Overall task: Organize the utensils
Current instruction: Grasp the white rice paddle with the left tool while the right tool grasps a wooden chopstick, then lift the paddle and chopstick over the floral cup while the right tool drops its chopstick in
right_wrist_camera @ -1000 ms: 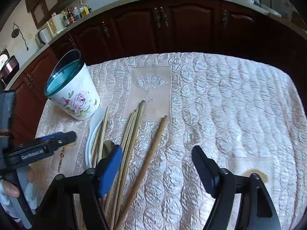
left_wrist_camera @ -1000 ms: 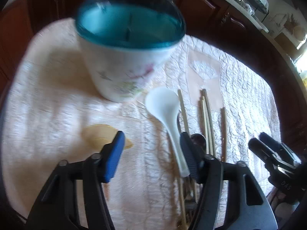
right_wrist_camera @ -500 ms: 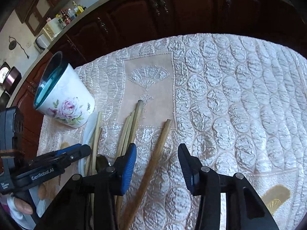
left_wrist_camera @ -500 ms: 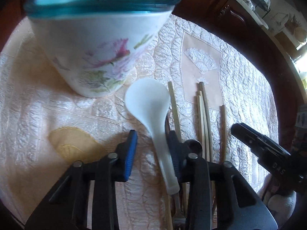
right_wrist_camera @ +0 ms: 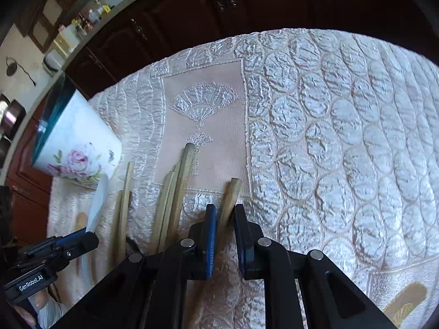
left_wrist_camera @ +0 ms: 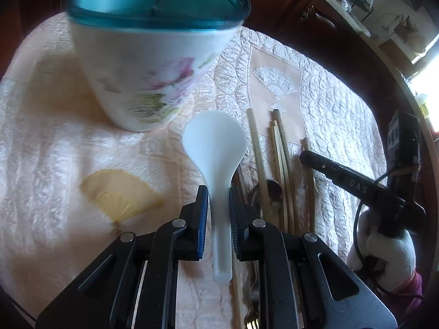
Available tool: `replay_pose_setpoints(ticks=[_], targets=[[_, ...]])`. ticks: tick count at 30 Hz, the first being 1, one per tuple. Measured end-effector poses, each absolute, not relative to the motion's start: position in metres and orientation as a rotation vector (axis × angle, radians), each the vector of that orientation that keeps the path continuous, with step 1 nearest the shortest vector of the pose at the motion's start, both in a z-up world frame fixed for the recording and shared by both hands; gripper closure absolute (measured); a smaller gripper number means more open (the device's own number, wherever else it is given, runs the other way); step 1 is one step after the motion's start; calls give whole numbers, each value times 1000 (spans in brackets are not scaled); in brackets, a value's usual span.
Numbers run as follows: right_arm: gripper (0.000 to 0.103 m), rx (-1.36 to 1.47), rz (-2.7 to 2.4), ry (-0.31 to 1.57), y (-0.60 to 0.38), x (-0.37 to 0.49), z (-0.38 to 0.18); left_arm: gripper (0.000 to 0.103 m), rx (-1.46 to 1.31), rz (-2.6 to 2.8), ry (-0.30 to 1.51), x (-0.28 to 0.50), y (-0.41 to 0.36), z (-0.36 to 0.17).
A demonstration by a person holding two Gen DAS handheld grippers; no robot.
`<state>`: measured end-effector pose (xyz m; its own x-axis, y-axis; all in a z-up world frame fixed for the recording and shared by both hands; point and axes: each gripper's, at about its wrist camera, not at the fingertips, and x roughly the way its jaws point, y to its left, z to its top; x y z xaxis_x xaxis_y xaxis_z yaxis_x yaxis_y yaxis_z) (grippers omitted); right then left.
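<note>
A white plastic rice paddle [left_wrist_camera: 215, 148] lies on the quilted cloth, its handle between my left gripper's [left_wrist_camera: 218, 194] fingers, which are shut on it. A floral cup with a teal rim [left_wrist_camera: 153, 54] stands just beyond it, also seen in the right wrist view [right_wrist_camera: 74, 142]. Several wooden chopsticks [left_wrist_camera: 279, 153] lie to the paddle's right, with a metal spoon [left_wrist_camera: 270, 192] among them. My right gripper [right_wrist_camera: 225, 213] is shut on the rightmost brown chopstick [right_wrist_camera: 231, 192], near its far end. The other chopsticks [right_wrist_camera: 175, 186] lie to its left.
The table carries a pale quilted cloth [right_wrist_camera: 343, 137] with a fan-embroidered panel [right_wrist_camera: 205, 104]. Dark wooden cabinets [right_wrist_camera: 219, 5] stand beyond the table's far edge. A fork's tines [left_wrist_camera: 251, 323] show at the bottom of the left wrist view.
Both grippers have closed. The left moved onto the paddle's handle and shut on it; the right moved forward and shut on the rightmost chopstick.
</note>
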<state>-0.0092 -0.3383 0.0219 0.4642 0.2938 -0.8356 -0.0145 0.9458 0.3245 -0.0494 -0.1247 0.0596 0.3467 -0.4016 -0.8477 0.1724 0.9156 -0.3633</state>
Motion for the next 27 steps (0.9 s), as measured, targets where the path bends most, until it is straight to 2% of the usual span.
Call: replay_pose_setpoints(ticks=[15, 22, 27], targets=[[96, 345, 333, 877, -334, -46, 113, 89, -207, -421, 1072, -94, -73, 134], [96, 308, 424, 760, -312, -47, 170, 89, -190, -406, 1011, -82, -59, 176], [96, 296, 466, 706, -302, -43, 199, 89, -183, -341, 902, -66, -44, 199]])
